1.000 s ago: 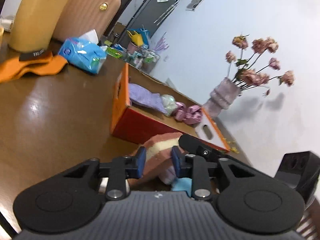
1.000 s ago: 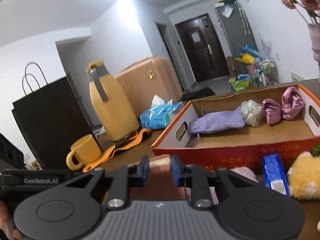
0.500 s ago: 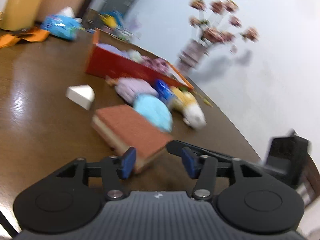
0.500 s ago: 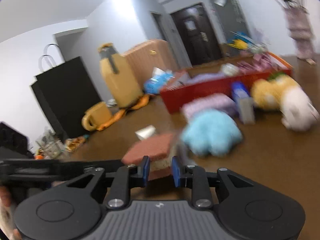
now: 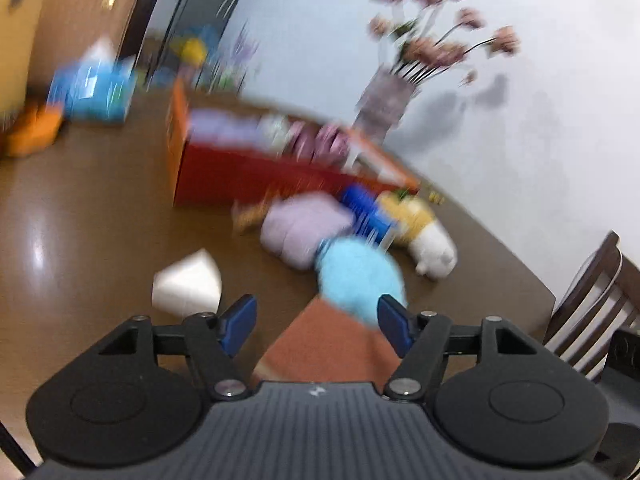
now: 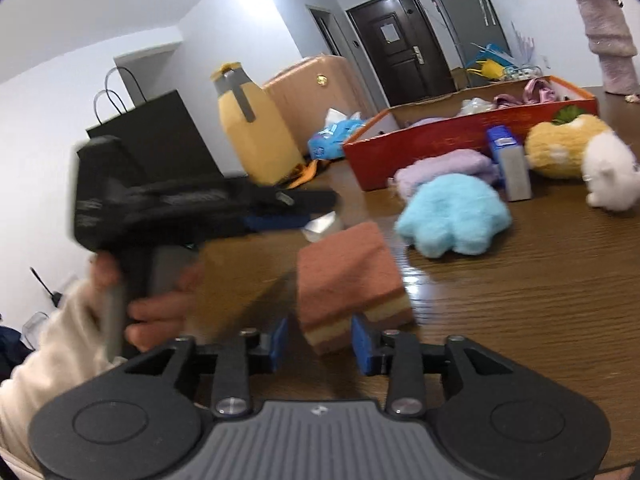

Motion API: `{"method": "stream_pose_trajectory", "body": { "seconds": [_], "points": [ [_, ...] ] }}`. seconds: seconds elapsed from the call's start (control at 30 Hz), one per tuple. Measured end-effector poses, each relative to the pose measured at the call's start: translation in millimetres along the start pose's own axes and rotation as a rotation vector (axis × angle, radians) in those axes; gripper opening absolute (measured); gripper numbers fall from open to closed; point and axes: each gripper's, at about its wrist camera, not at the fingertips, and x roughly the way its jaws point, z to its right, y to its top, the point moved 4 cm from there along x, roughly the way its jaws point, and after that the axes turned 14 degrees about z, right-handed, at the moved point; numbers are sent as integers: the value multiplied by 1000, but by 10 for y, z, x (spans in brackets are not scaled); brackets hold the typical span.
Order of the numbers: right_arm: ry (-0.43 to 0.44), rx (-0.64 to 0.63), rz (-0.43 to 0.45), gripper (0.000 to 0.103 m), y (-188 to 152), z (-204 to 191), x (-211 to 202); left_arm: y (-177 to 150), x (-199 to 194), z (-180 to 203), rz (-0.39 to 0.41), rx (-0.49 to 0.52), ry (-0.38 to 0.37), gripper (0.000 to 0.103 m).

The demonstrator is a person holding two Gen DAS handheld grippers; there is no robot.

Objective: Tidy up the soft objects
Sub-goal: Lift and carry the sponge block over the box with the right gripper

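Note:
A pink-topped layered sponge [image 6: 348, 276] lies on the brown table [image 6: 520, 300]. Its near corner sits between the pads of my right gripper [image 6: 320, 344], whose jaws are opening and stand clear of it. My left gripper [image 5: 317, 324] is open and still opening, with the sponge [image 5: 332, 348] low between its fingers, untouched. In the right wrist view a hand holds the left gripper [image 6: 304, 208] just left of the sponge. Beyond lie a blue plush [image 6: 456, 216], a purple plush [image 6: 440, 166] and a yellow and white plush [image 6: 576, 156]. The red box [image 6: 440, 142] holds several soft things.
A white wedge [image 5: 188, 284] lies left of the sponge. A blue carton [image 6: 508, 160] stands by the red box. A yellow jug [image 6: 256, 136], tissue pack [image 6: 336, 138], black bag [image 6: 160, 136] and flower vase [image 6: 608, 44] stand further back. A chair [image 5: 592, 296] is at the table's right edge.
Both grippers drew the sponge back from the red box. The left let go first, then the right opened. The sponge now lies free on the table.

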Motion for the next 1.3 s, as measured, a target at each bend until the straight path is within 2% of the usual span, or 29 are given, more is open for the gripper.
{"method": "stream_pose_trajectory", "body": {
  "seconds": [0.07, 0.17, 0.23, 0.3, 0.4, 0.5, 0.67, 0.73, 0.83, 1.0, 1.13, 1.23, 1.3],
  "points": [
    [-18, 47, 0, 45, -14, 53, 40, -97, -10, -73, -27, -76, -9, 57],
    [-35, 118, 25, 45, 26, 172, 28, -200, -199, -115, -9, -169, 49, 49],
    [-63, 130, 48, 45, 74, 248, -4, -291, -390, -70, 17, -255, 35, 49],
    [-98, 135, 71, 45, 120, 337, -45, -380, -511, 20, 22, -294, 4, 50],
    [-124, 134, 77, 45, 164, 422, -53, -407, -633, 77, 46, -296, 20, 50],
    [-159, 97, 84, 45, 210, 462, -21, -327, -616, 74, 87, -258, 71, 50],
    [-157, 100, 70, 38, 203, 457, 76, -358, -426, 99, 49, -223, 111, 48],
    [-158, 126, 66, 36, 169, 474, 106, -408, -377, 104, 30, -215, 112, 41],
    [-146, 151, 64, 35, 156, 497, 112, -444, -389, 92, 39, -236, 112, 40],
    [-148, 81, 53, 31, 145, 393, 34, -487, -450, 141, 30, -231, 104, 39],
    [-131, 162, 57, 31, 131, 493, 9, -503, -451, 162, 33, -235, 98, 38],
    [-131, 135, 64, 30, 178, 466, -1, -435, -434, 199, 32, -223, 95, 37],
    [-111, 132, 98, 30, 310, 446, -31, -304, -452, 266, 69, -190, 84, 36]
  ]
}}
